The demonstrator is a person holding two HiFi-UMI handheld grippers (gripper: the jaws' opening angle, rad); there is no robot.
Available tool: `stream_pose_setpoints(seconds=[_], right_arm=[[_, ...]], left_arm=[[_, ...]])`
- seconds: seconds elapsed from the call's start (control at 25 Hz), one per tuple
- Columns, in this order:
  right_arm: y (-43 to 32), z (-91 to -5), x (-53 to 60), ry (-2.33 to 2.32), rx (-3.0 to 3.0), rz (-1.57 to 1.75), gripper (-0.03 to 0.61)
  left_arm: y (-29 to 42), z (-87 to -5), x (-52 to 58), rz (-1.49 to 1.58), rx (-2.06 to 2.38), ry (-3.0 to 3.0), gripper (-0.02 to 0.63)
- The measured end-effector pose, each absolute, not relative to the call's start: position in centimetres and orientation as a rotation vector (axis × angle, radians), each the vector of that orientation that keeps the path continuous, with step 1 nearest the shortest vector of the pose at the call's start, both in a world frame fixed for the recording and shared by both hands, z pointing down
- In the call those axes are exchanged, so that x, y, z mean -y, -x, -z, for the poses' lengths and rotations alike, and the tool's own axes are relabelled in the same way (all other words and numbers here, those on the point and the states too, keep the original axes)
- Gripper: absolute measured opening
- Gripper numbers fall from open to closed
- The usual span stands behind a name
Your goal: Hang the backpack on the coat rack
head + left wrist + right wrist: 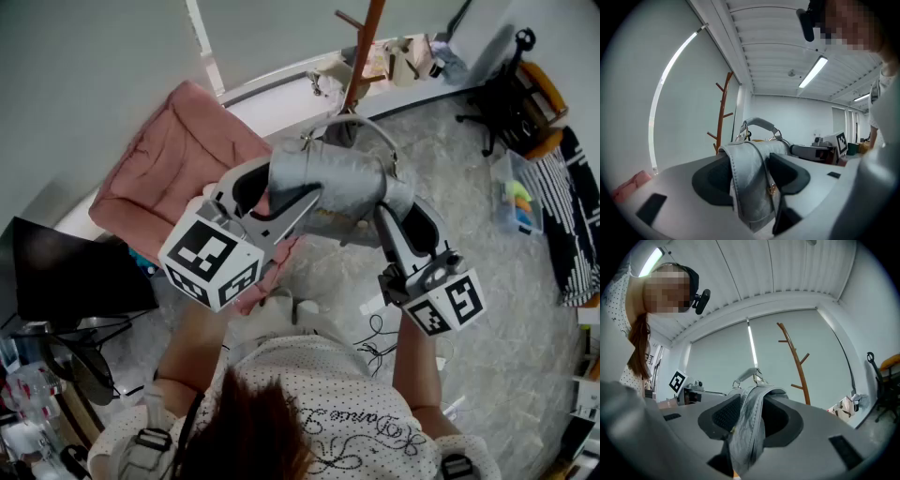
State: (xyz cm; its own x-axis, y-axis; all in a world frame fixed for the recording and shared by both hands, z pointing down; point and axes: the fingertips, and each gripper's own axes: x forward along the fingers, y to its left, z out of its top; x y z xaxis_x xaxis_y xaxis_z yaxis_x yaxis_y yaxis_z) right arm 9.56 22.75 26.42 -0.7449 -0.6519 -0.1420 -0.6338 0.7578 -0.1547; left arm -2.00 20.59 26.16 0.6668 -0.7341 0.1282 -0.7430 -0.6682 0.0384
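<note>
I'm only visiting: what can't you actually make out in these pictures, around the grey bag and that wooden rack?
- Coat rack: its top is cut off by the head view's upper edge, and its foot is hidden behind the backpack.
- Backpack's bottom: hidden in both gripper views by the bodies of the left claw and the right claw.
- Items on the ledge, head view: too small to name.

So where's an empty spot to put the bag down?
The pink armchair seat looks bare, and so does the floor between the coat rack and the office chair. Closer in, cables clutter it.
</note>
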Motion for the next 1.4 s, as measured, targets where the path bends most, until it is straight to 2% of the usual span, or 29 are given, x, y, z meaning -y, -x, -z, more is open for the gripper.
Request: stream_pose_setpoints(seconds=[0.72, 1.4], right_arm=[[-10.3, -25.1, -23.7, 0.971, -2.757, 0.109, 0.161], [-5.3, -25.0, -10.7, 1.074, -2.716, 0.053, 0.161]], left_arm=[[1.1, -24.7, -22.1, -0.094, 1.291, -2.799, 0.239], [6.0, -24.6, -8.1, -0.041, 1.197, -2.866, 0.242]])
